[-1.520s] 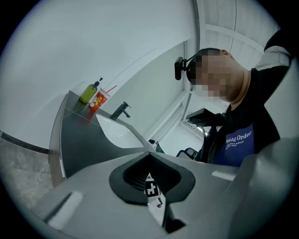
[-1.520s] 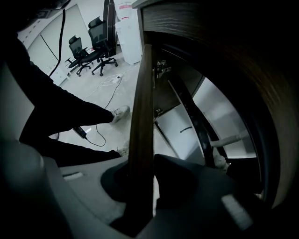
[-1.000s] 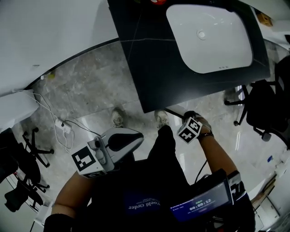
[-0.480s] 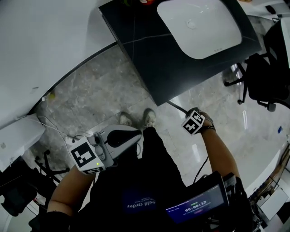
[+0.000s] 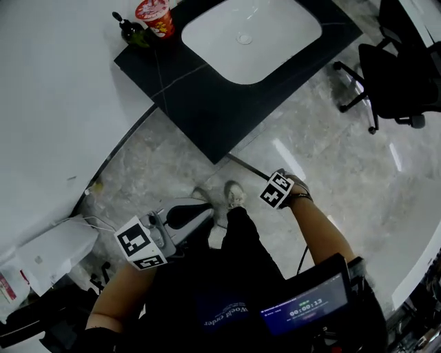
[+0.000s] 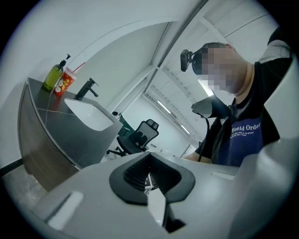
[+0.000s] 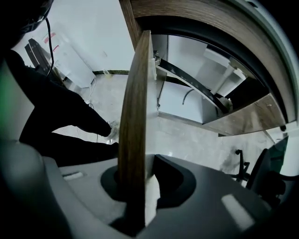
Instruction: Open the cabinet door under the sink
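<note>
The sink vanity has a black top (image 5: 207, 96) and a white basin (image 5: 248, 34). Its wood-grain cabinet door (image 5: 248, 167) shows edge-on as a thin dark line swung out over the marble floor. My right gripper (image 5: 278, 187) points down and is shut on the door's free edge. In the right gripper view the door (image 7: 135, 116) runs up between the jaws of the right gripper (image 7: 138, 186), and the open cabinet interior (image 7: 187, 100) with white walls and a hose lies behind it. My left gripper (image 5: 207, 209) hangs by the person's leg, shut on nothing (image 6: 150, 179).
A red cup (image 5: 153, 15) and a green soap bottle (image 5: 131, 31) stand on the countertop's back corner. A black office chair (image 5: 396, 76) sits right of the vanity. A white box (image 5: 55, 251) and cables lie on the floor at left.
My right gripper has pulled the door's edge further out from the vanity, swinging the door wider. The person has stepped back, so the vanity sits farther away. The left gripper shifted slightly.
</note>
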Action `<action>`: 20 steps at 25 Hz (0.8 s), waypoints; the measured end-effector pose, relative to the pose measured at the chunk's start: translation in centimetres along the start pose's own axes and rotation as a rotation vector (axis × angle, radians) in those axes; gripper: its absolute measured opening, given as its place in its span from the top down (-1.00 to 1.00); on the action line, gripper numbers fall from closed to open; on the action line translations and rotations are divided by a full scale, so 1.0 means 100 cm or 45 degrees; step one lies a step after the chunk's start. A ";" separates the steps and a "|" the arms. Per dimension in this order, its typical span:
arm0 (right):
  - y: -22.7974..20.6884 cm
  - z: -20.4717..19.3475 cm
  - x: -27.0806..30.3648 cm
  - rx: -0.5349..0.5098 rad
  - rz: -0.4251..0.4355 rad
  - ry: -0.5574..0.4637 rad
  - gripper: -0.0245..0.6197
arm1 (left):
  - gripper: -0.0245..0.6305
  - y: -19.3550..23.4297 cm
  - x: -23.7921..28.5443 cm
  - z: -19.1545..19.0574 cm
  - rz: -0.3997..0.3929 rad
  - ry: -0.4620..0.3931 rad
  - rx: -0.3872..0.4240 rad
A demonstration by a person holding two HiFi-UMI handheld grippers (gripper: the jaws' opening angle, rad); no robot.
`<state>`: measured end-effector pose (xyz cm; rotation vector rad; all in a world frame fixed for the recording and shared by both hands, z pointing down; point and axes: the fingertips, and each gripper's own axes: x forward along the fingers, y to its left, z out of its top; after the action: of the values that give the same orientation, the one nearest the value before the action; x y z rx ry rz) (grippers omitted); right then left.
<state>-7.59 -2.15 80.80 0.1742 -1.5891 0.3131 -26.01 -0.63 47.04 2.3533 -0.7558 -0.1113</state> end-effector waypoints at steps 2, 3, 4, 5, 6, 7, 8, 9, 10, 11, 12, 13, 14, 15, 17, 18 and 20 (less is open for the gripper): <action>0.000 -0.001 -0.002 0.022 -0.003 0.000 0.71 | 0.93 -0.003 0.001 0.003 -0.029 0.002 -0.001; 0.001 0.000 -0.002 0.040 -0.006 -0.001 0.71 | 0.93 -0.002 0.000 0.003 -0.049 0.010 0.000; 0.004 0.001 -0.002 0.062 -0.005 -0.002 0.71 | 0.93 0.000 -0.003 0.002 -0.070 0.022 0.001; 0.009 0.002 -0.001 0.087 -0.001 -0.002 0.71 | 0.93 0.004 -0.007 0.001 -0.089 0.033 -0.001; 0.015 0.003 0.000 0.115 0.005 0.000 0.71 | 0.93 0.008 -0.012 0.000 -0.106 0.041 -0.006; 0.021 0.004 0.001 0.148 0.008 0.001 0.71 | 0.93 0.013 -0.018 0.001 -0.125 0.048 -0.014; 0.026 0.005 0.001 0.185 0.009 0.001 0.71 | 0.93 0.017 -0.024 0.001 -0.146 0.057 -0.019; 0.031 0.006 0.001 0.226 0.009 0.001 0.71 | 0.93 0.021 -0.032 0.002 -0.173 0.073 -0.019; 0.038 0.007 0.002 0.271 0.011 0.001 0.71 | 0.93 0.023 -0.040 0.003 -0.202 0.094 -0.016; 0.047 0.009 0.003 0.318 0.015 0.001 0.71 | 0.93 0.026 -0.050 0.003 -0.231 0.117 -0.012; 0.056 0.011 0.004 0.368 0.019 0.001 0.70 | 0.93 0.030 -0.060 0.004 -0.257 0.141 -0.010; 0.065 0.014 0.006 0.421 0.020 -0.001 0.70 | 0.93 0.035 -0.070 0.004 -0.280 0.166 -0.008; 0.072 0.017 0.008 0.477 0.014 -0.003 0.70 | 0.93 0.041 -0.080 0.006 -0.300 0.190 -0.004; 0.076 0.019 0.009 0.530 -0.006 -0.001 0.70 | 0.93 0.047 -0.089 0.008 -0.321 0.212 0.003; 0.076 0.019 0.013 0.591 -0.088 0.024 0.71 | 0.93 0.056 -0.101 0.015 -0.364 0.244 0.019; 0.074 0.018 0.015 0.601 -0.132 0.042 0.71 | 0.93 0.059 -0.105 0.018 -0.385 0.259 0.024; 0.072 0.018 0.017 0.624 -0.190 0.058 0.71 | 0.93 0.061 -0.108 0.021 -0.424 0.292 0.034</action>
<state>-11.59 4.22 81.81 0.6552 -1.4219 0.5818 -38.55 0.33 47.86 2.4454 -0.2538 0.0264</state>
